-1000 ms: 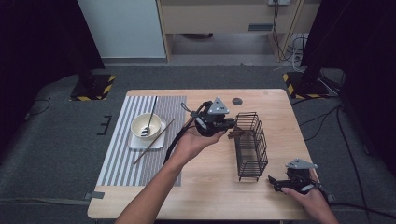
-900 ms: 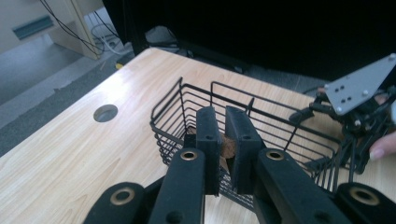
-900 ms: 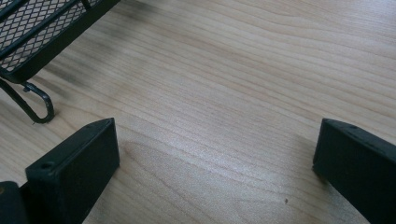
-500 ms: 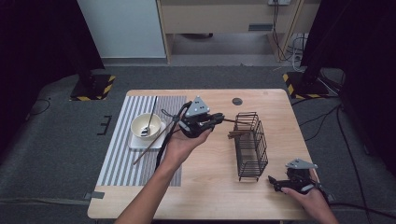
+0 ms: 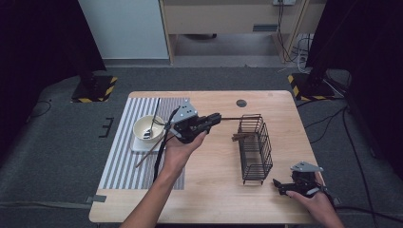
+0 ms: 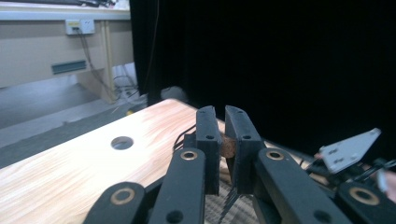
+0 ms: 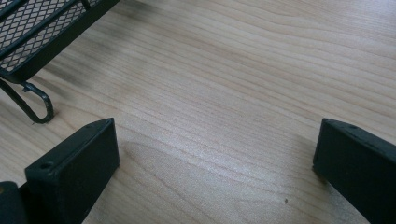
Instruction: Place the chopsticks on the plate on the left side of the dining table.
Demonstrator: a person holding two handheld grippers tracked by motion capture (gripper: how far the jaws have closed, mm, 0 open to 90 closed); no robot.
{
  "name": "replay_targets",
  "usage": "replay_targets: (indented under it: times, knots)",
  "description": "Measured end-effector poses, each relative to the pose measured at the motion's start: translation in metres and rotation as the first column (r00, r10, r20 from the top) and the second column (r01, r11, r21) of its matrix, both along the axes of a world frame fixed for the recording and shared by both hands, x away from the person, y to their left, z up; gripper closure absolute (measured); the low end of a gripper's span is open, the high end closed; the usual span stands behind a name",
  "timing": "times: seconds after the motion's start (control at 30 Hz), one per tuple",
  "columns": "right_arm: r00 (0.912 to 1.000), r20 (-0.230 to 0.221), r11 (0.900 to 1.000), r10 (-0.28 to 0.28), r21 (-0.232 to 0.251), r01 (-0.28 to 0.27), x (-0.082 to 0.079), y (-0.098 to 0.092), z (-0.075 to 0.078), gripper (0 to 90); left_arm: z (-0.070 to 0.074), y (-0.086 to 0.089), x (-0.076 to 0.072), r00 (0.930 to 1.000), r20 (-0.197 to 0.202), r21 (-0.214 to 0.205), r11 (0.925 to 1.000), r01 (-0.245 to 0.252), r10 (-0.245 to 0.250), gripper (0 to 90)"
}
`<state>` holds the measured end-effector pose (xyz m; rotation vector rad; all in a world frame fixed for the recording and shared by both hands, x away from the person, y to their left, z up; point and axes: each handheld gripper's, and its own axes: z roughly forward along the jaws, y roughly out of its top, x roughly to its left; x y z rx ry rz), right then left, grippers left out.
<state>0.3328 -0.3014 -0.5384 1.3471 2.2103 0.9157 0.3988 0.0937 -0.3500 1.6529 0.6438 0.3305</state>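
Holding a thin dark stick [image 5: 231, 118] by one end, the left gripper [image 5: 215, 118] has its jaws clamped tight on it; in the left gripper view a brown stub [image 6: 228, 145] sits pinched between the two black pads, which explains why they do not quite meet; the stick runs level from the jaws toward the black wire basket [image 5: 255, 148], its far end just at the basket's top rim, so the level grip looks chosen to bring the tip over the opening before tipping it in; a brown wooden piece [image 5: 243, 137] already lies across the basket's near side; the right gripper [image 5: 277, 185] rests low on the wooden table [image 5: 211, 190] just beside the basket's near corner, jaws spread wide with nothing between them, bare wood showing there in the right gripper view; it seems parked out of the way, ready to steady the basket if needed; behind the left hand a cream bowl [image 5: 144, 128] with a utensil in it stands on a striped mat [image 5: 124, 164], another long stick [image 5: 148, 154] lying slanted at its edge.
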Motion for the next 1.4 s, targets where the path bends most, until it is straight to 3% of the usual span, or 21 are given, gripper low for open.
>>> replay_targets:
  times: [0.33,0.57,0.9,1.03,1.4]
  knots:
    - [1.0,0.002,1.0,0.001,-0.001,-0.001,0.0,0.0,0.0,0.2,-0.004,0.007,-0.001,0.9992,0.015,-0.079,0.9962,-0.035,0.036,84.0]
    - [1.0,0.001,1.0,0.001,0.0,-0.001,0.0,0.0,0.0,0.2,-0.006,0.014,-0.002,0.9967,-0.001,-0.141,0.9867,-0.081,0.082,83.9]
    - [1.0,0.002,1.0,0.002,-0.001,-0.002,0.0,0.0,0.0,0.2,-0.012,0.031,-0.005,0.9834,-0.017,-0.168,0.969,-0.181,0.181,84.0]
    - [1.0,0.0,1.0,0.0,0.0,0.0,0.0,0.0,0.0,0.2,-0.015,0.04,-0.006,0.9815,-0.022,-0.165,0.9675,-0.191,0.19,84.0]
    - [1.0,0.001,1.0,0.001,0.0,-0.001,0.0,0.0,0.0,0.2,-0.03,0.065,-0.015,0.9672,-0.043,-0.158,0.9542,-0.254,0.25,83.9]
